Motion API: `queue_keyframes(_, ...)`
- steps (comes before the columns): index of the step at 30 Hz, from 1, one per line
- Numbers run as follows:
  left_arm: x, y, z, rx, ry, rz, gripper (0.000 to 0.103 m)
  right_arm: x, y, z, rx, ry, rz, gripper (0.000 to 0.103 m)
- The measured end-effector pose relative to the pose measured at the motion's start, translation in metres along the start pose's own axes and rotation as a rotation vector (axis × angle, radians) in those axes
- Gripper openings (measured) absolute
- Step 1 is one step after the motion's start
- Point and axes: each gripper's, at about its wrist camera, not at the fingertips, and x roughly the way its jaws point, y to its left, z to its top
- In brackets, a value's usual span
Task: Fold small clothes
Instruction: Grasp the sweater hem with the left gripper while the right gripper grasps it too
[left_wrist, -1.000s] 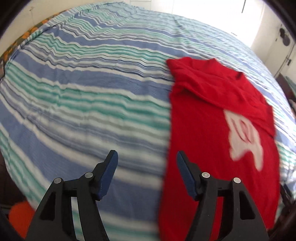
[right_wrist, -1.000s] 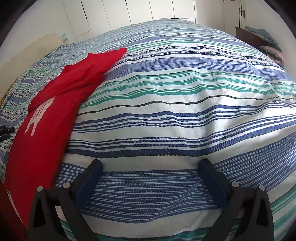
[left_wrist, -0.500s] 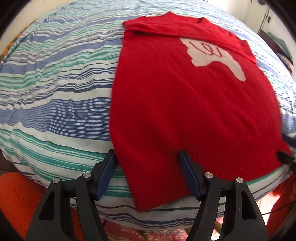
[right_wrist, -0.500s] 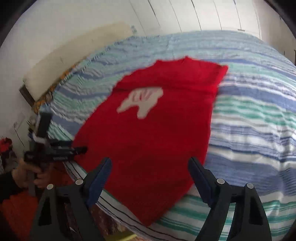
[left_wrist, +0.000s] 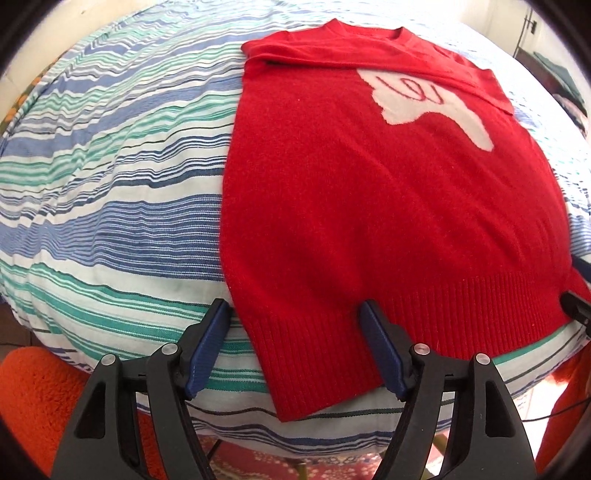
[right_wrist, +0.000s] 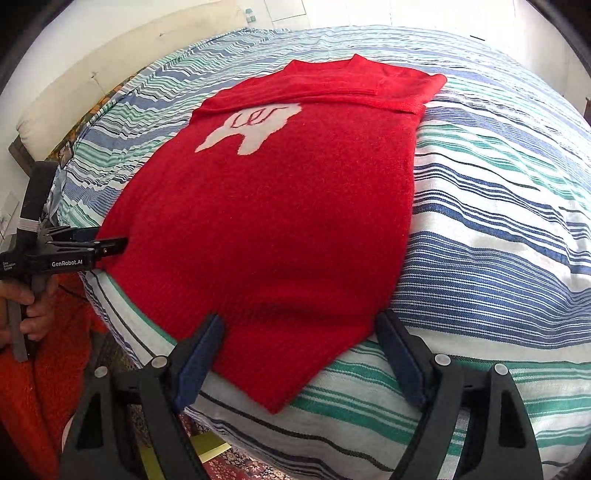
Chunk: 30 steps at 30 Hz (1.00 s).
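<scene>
On the bed (left_wrist: 110, 229), spread with a blue, green and white striped cover, a red sweater (left_wrist: 369, 192) lies flat and face up, its white motif (left_wrist: 424, 99) toward the collar at the far end and its ribbed hem (left_wrist: 332, 339) draped over the near edge. The sleeves appear already turned in across the chest, so the garment reads as a long rectangle; its long axis runs from hem to collar, directly away from both tools. The left gripper (left_wrist: 295, 347) straddles the left hem corner with its fingers apart and opening; fabric sits between them but neither pad presses on it. The right gripper (right_wrist: 303, 350) stands likewise at the right hem corner, fingers wide apart, the corner between them and ungripped. In the right wrist view the left gripper (right_wrist: 107, 243) is seen from the side, level with the hem edge, carried by a hand (right_wrist: 26, 310). Each hand is nearer its own corner; neither has the advantage. Assessment: the hem has yet to be seized. The coming move depends on both pairs of fingers closing on the hem corners, then carrying the hem forward along the long axis toward the collar.
</scene>
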Motion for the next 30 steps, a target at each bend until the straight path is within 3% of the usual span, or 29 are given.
queue_keyframes(12,-0.005,0.005,0.001,-0.026,-0.011,-0.007,0.080,0.001,-0.001,0.001,0.003,-0.006,0.026,0.089)
queue_keyframes(30,-0.022,0.038,0.007,-0.190,-0.085,-0.048,0.079,-0.001,-0.004,0.000,-0.009,-0.029,0.070,0.093)
